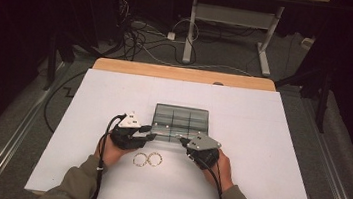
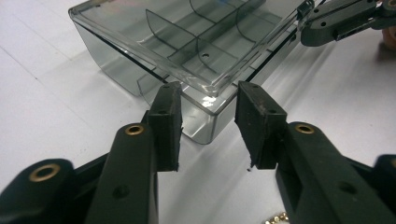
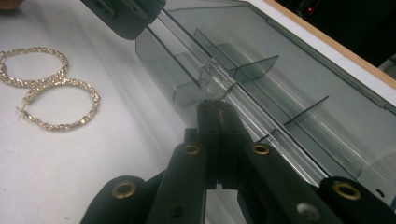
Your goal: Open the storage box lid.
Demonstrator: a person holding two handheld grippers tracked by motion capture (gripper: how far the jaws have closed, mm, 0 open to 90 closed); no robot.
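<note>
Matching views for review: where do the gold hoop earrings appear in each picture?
High view: gold hoop earrings lie low centre, on the white table between the hands.
Left gripper view: a gold bit at the bottom edge, likely them.
Right gripper view: upper left.
Shared landmark: the smoky divided box.

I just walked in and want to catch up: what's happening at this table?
A person works at a white table with a gripper in each hand, handling a smoky clear compartment box. The right gripper is shut, its tips at the small tab on the front edge of the box lid, which stands slightly raised. The left gripper is open with a front corner of the box between its pads, not pressing on it. Two gold hoop earrings lie on the table near the person, outside the box.
</note>
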